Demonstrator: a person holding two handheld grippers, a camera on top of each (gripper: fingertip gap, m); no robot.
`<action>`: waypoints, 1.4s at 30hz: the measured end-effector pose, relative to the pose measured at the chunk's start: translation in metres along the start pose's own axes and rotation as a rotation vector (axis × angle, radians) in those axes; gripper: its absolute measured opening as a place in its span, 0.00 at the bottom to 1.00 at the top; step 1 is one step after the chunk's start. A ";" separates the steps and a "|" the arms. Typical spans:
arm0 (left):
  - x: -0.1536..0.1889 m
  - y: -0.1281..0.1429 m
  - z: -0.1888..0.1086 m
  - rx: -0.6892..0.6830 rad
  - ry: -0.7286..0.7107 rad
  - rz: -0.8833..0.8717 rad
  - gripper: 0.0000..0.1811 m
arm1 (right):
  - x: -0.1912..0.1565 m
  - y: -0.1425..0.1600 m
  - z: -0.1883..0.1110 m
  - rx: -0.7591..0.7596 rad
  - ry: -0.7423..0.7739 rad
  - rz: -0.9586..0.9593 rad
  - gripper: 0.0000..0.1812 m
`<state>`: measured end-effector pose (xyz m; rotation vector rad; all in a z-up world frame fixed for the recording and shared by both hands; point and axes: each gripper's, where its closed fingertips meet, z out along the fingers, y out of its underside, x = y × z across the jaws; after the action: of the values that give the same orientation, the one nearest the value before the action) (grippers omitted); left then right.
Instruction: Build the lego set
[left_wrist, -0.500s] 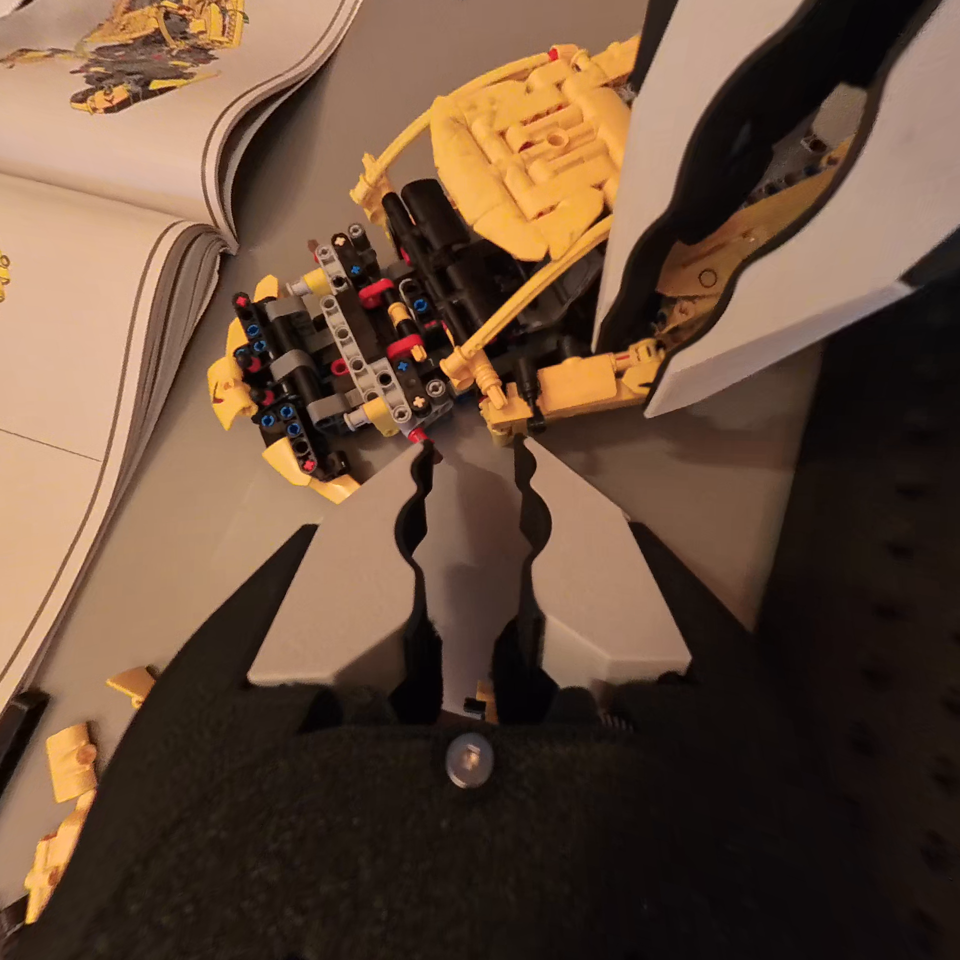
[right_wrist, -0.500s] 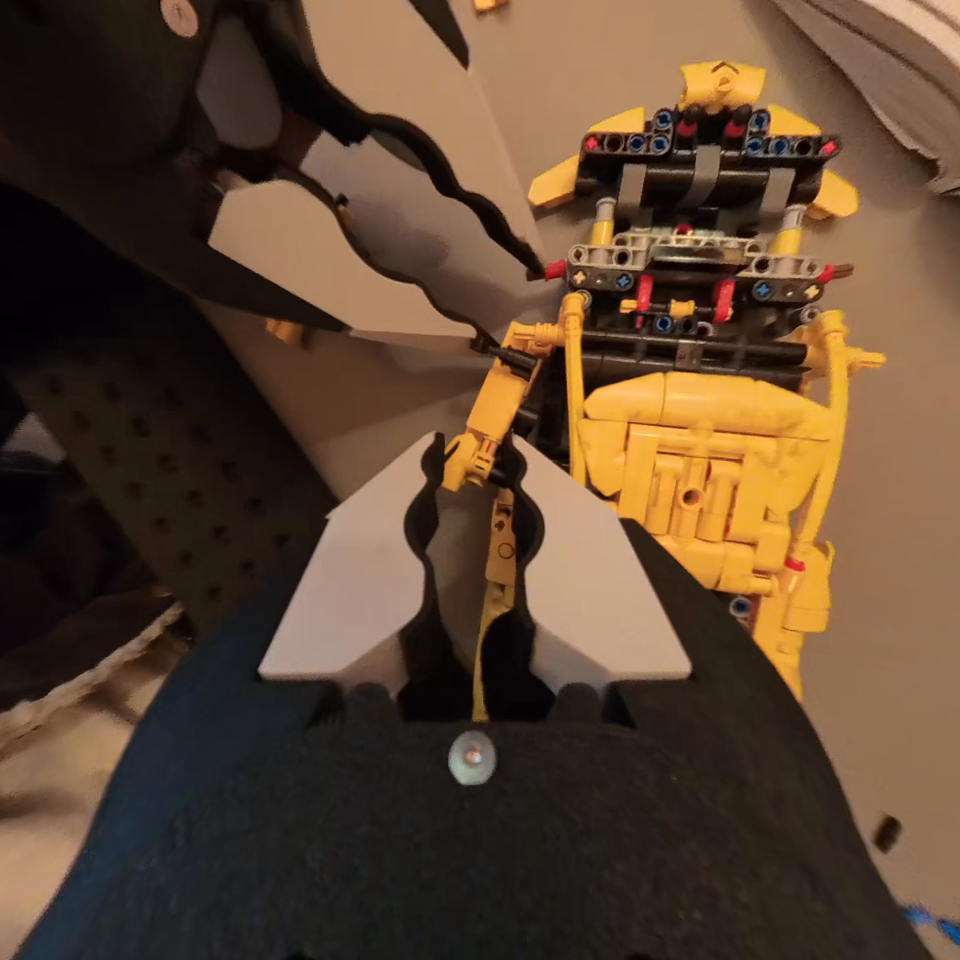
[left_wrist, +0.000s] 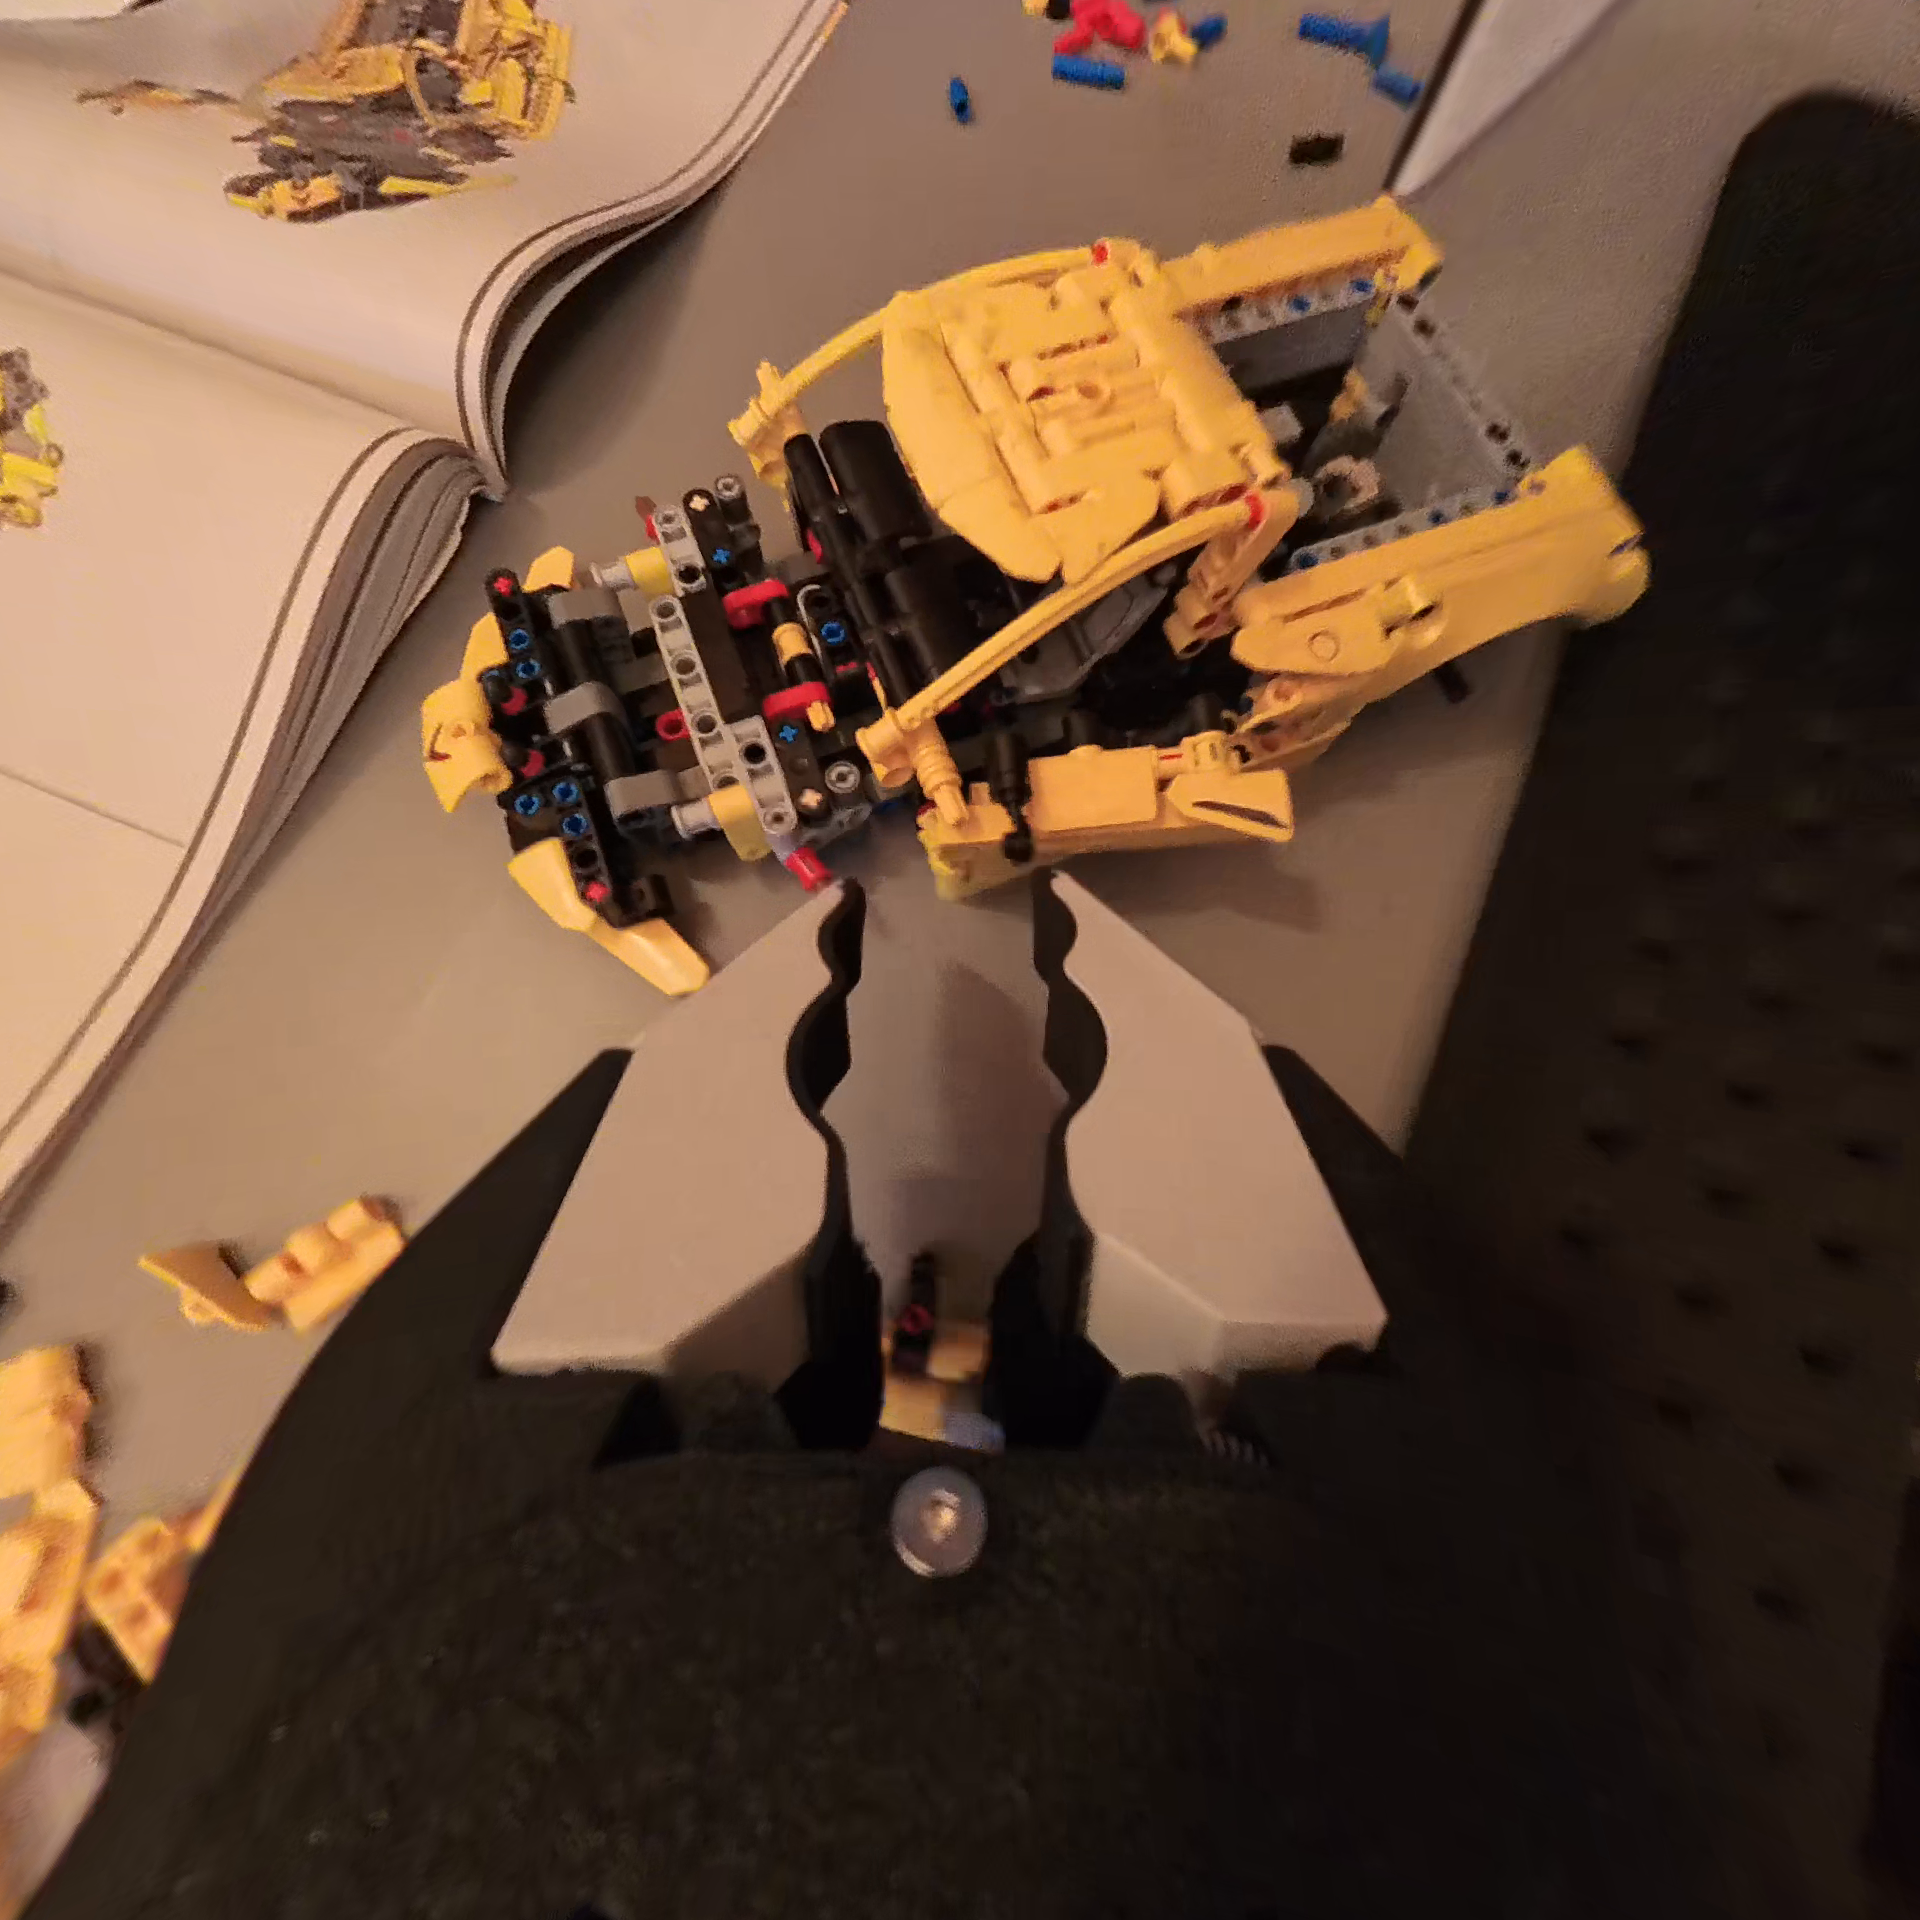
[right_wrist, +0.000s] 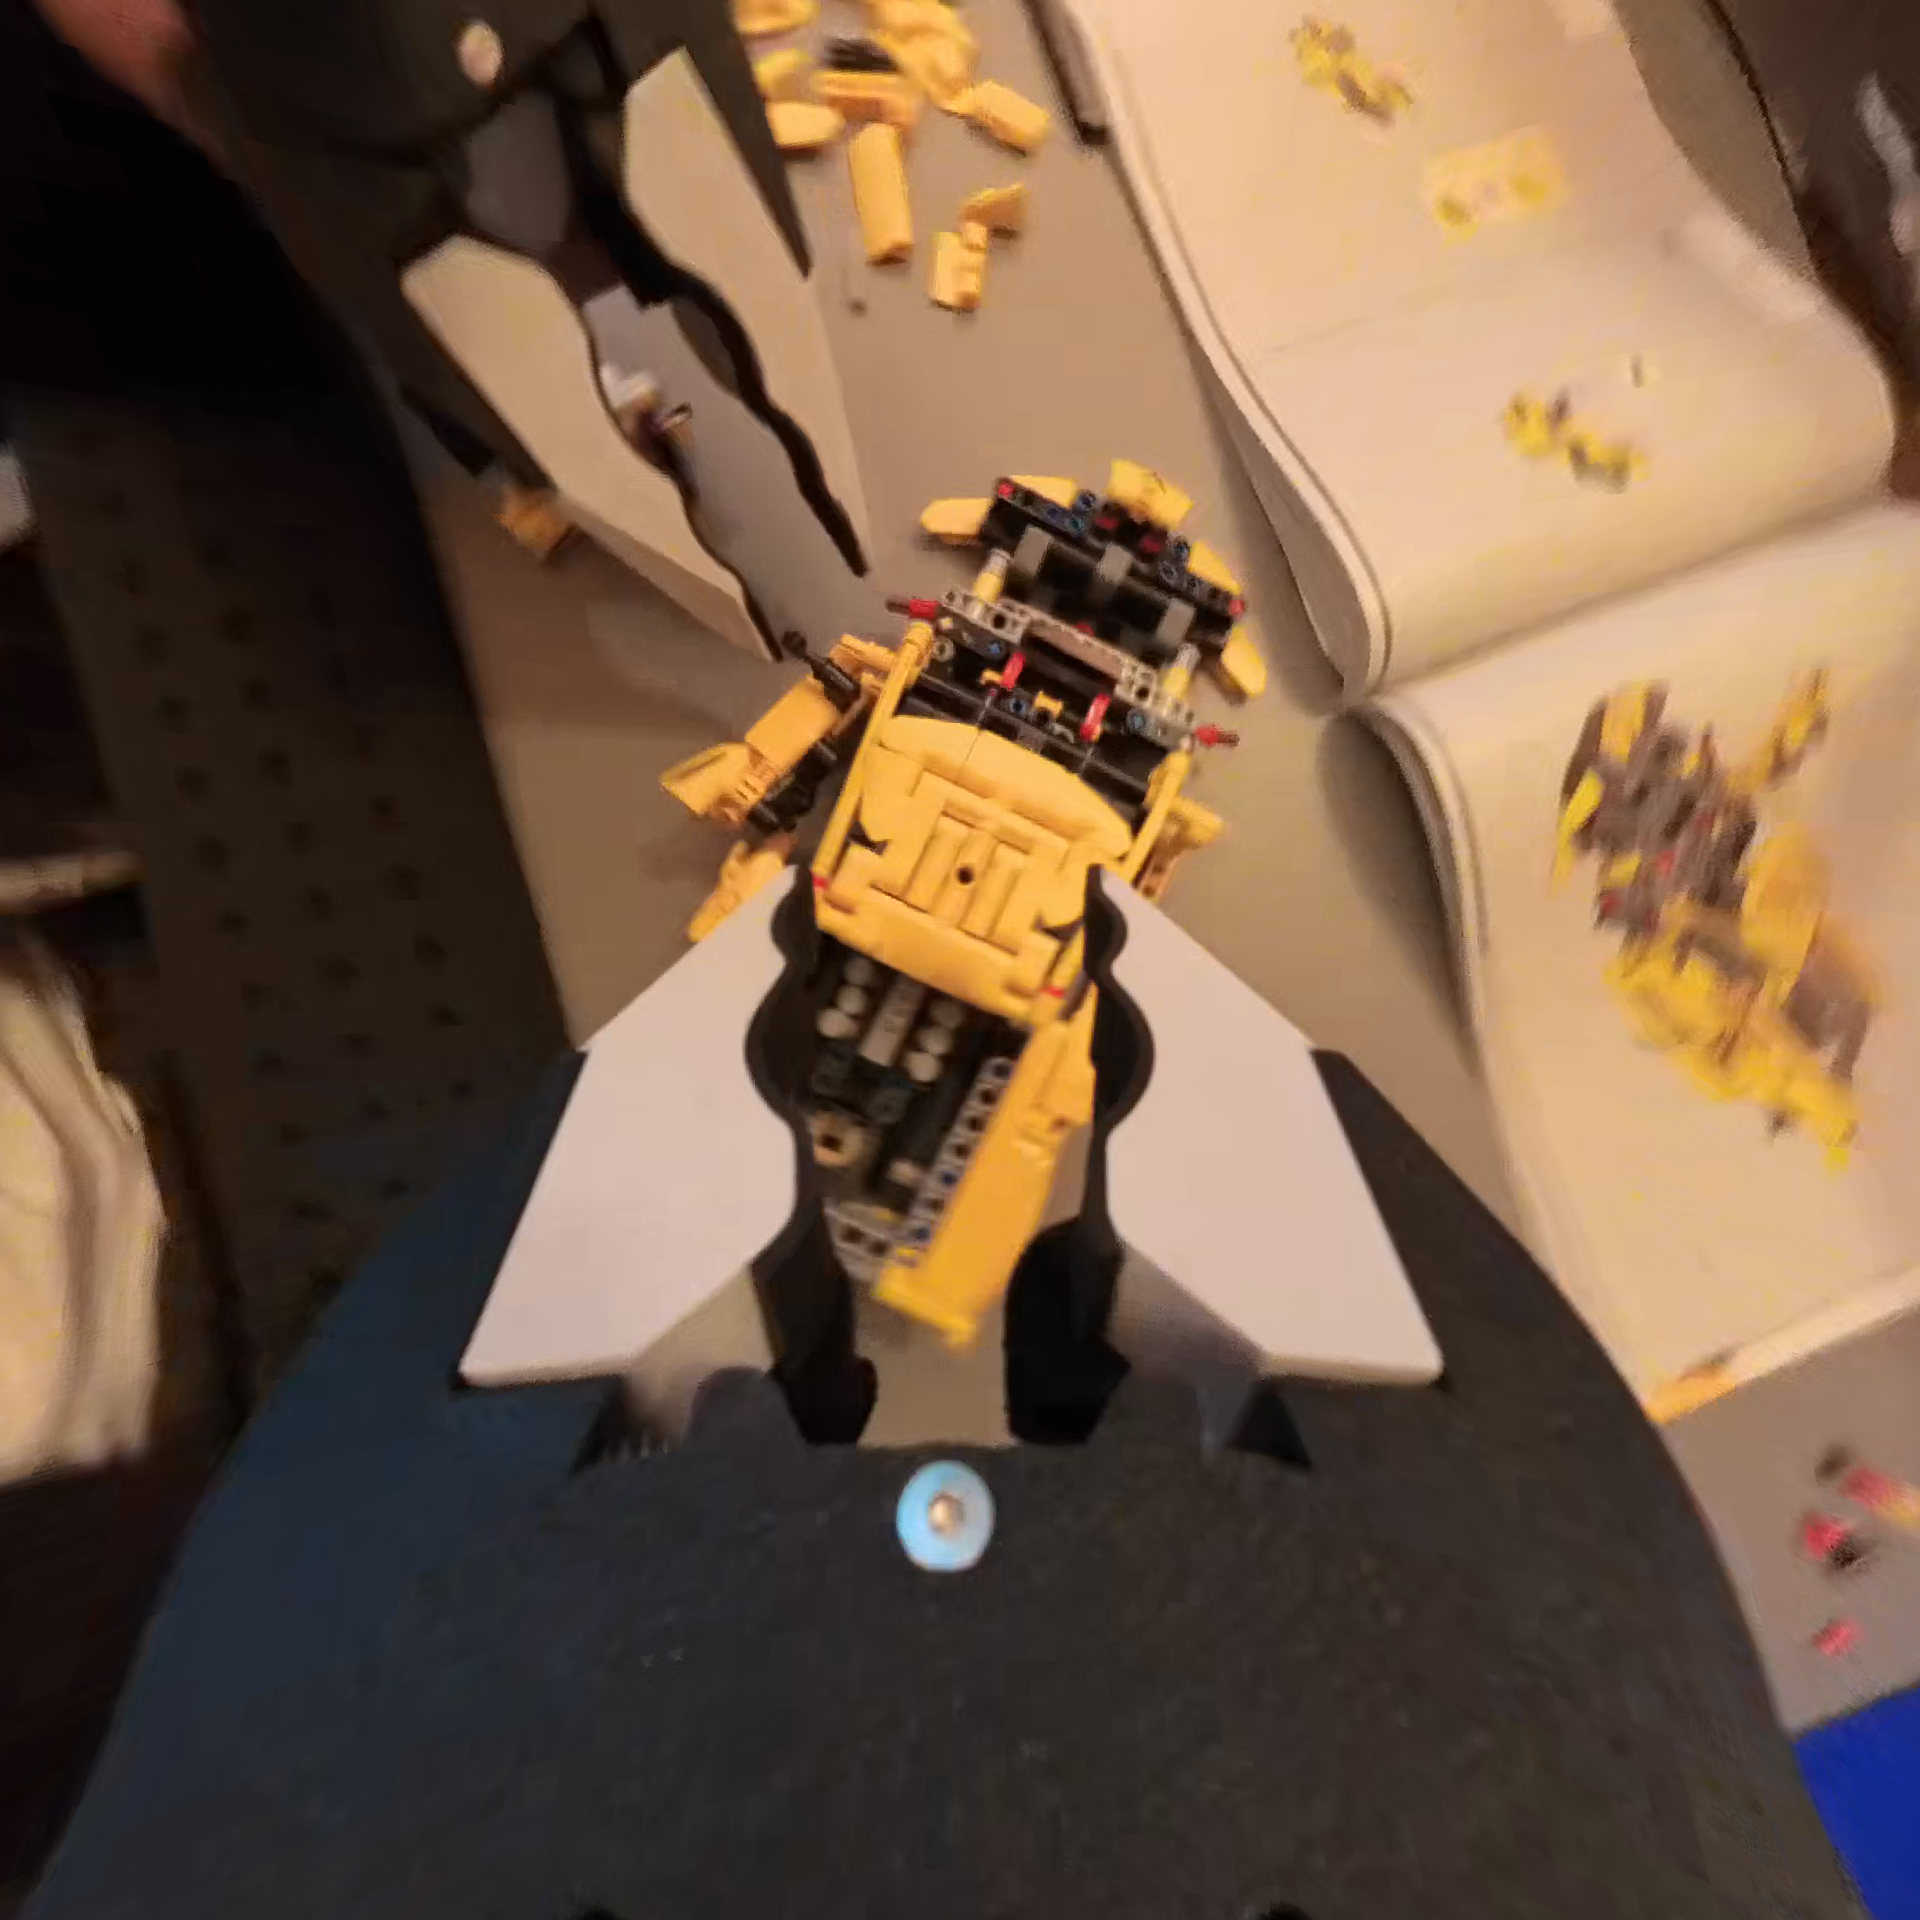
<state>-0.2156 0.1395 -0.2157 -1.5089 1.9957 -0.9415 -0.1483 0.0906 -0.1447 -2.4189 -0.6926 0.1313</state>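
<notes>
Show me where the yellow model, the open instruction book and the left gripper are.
yellow model (left_wrist: 1070, 436), left wrist view, on its roof.
instruction book (left_wrist: 208, 582), left wrist view, on a page.
left gripper (left_wrist: 945, 894), left wrist view, between its fingertips.

We note a grey table (left_wrist: 343, 997) under everything. Along its near edge hangs a dark fabric with small dots (left_wrist: 1714, 1039). At the lower right corner we see a blue patch (right_wrist: 1860, 1382).

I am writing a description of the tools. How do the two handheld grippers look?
Both match. The left gripper and right gripper have two pale grey wedge-shaped fingers with black wavy inner pads, on a black felt-like body with a round silver screw. No cables or sleeves show.
</notes>
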 end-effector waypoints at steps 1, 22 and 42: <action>0.005 -0.001 -0.005 0.007 -0.008 -0.044 0.19 | 0.004 0.000 -0.001 0.019 -0.064 -0.099 0.31; 0.102 -0.030 0.042 0.064 -0.104 -0.767 0.33 | 0.017 0.038 0.051 -0.156 -0.405 -0.507 0.39; 0.077 -0.016 0.042 -0.072 -0.365 -0.382 0.70 | 0.017 0.066 0.031 -0.277 0.183 0.550 0.39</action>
<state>-0.1977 0.0529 -0.2278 -1.9851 1.5284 -0.6718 -0.1114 0.0708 -0.2071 -2.7871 0.0553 0.0345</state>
